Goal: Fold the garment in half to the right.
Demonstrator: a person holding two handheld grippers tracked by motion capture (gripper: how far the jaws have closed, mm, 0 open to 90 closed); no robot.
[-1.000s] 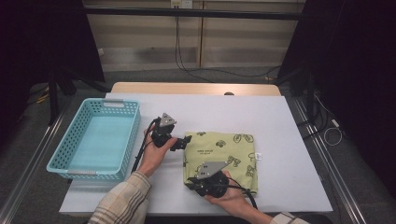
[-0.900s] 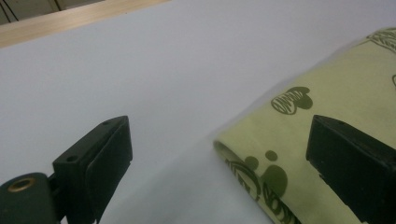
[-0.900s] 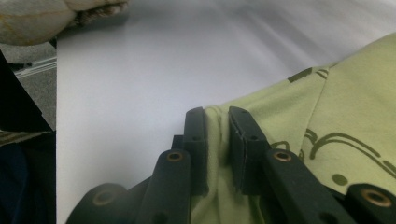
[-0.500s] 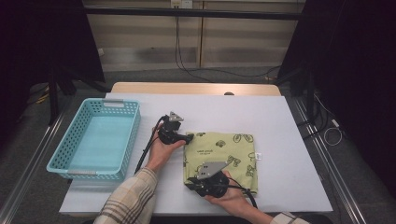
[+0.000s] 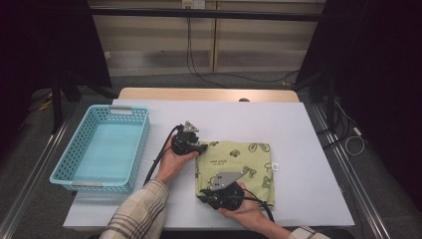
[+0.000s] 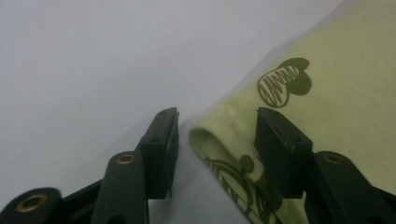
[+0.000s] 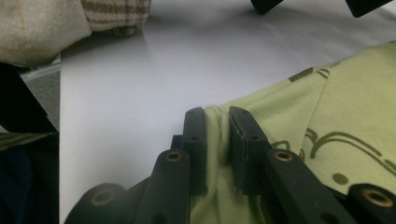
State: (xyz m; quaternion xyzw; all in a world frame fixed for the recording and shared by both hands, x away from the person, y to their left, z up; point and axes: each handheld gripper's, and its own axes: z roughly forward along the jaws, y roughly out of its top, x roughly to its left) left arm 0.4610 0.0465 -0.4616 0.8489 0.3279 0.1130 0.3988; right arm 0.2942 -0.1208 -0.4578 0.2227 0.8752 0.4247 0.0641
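Far left on the white desk (image 5: 308, 149), a turquoise basket (image 5: 137, 149) is sitting, untouched for now. Next over, the left tool (image 5: 203, 148) is being brought onto the upper-left corner of the folded yellow-green cloth (image 5: 249, 159); its jaws have just been closing, and in the left gripper view the rolled edge of the cloth (image 6: 210, 140) is lying between them, with the pads not yet pressing on it, so this tool is being read as apart around the fold. Further right and nearer the person, the right tool (image 5: 205, 195) is being kept clamped on the cloth's near-left corner: in the right gripper view, fabric (image 7: 217, 121) is being pinched and bunched between the two black pads. The cloth is lying flat at the desk's centre, well apart from the basket. Step in hand, as judged: a two-corner grip along the left edge is being set up, probably for a lift or another fold. Next move: the left pinch needs to be finished on the whole rolled edge, not just the top layer, before anything is raised; otherwise the fold is likely to be pulled open.
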